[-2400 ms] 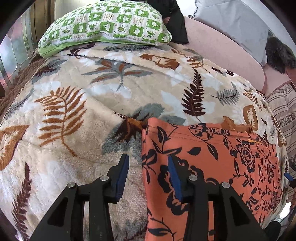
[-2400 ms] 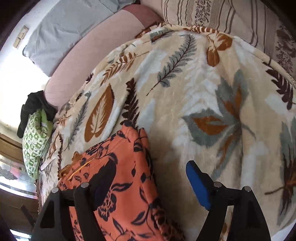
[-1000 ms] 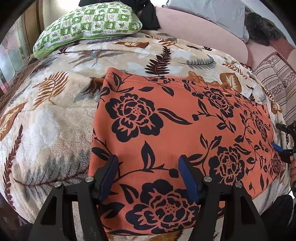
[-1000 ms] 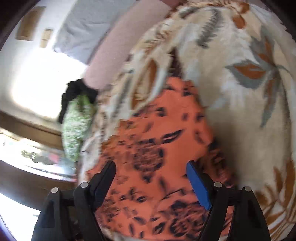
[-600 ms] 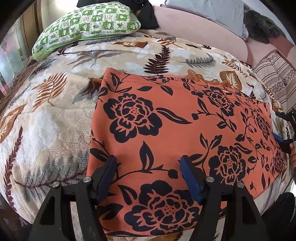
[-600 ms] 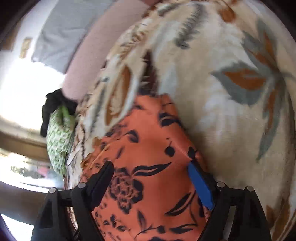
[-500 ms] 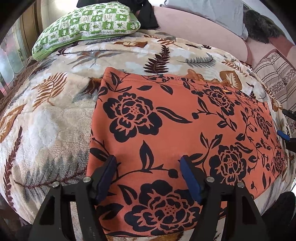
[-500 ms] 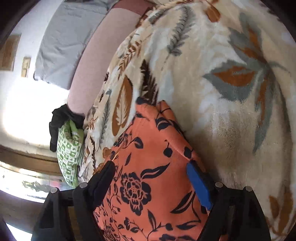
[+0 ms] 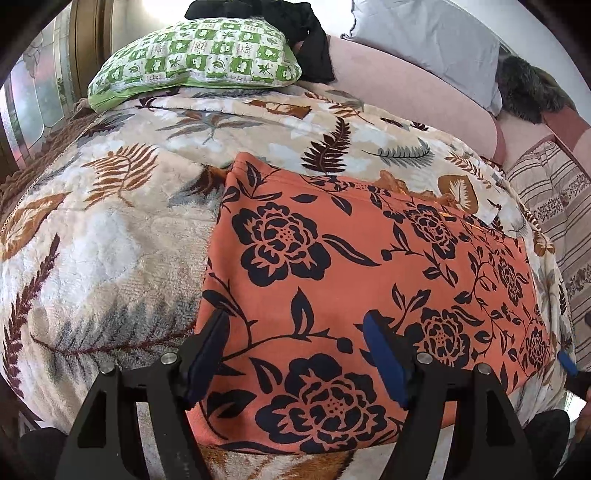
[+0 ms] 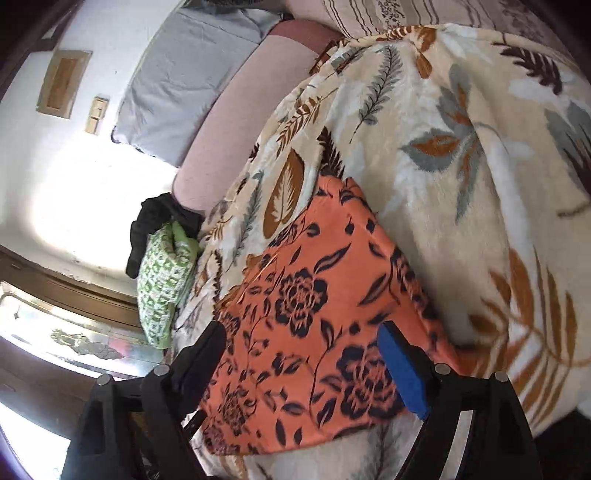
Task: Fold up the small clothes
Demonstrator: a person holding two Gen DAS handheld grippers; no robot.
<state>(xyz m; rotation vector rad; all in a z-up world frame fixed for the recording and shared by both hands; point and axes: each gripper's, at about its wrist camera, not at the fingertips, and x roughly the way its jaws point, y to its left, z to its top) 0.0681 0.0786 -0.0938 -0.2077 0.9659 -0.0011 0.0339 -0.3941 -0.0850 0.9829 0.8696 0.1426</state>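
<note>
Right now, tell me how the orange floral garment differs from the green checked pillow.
The orange floral garment lies flat and spread on the leaf-print blanket, near both grippers; the green checked pillow sits plump at the blanket's far end. The garment carries large dark navy flowers on orange; the pillow has small green and white squares. A black cloth rests against the pillow; nothing lies on the garment. Both are patterned fabric on the same bed.

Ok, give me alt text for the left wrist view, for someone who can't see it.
An orange garment with dark floral print lies spread flat on a leaf-patterned blanket, with the open left gripper poised over its near edge. A green checked pillow sits at the far end.
</note>
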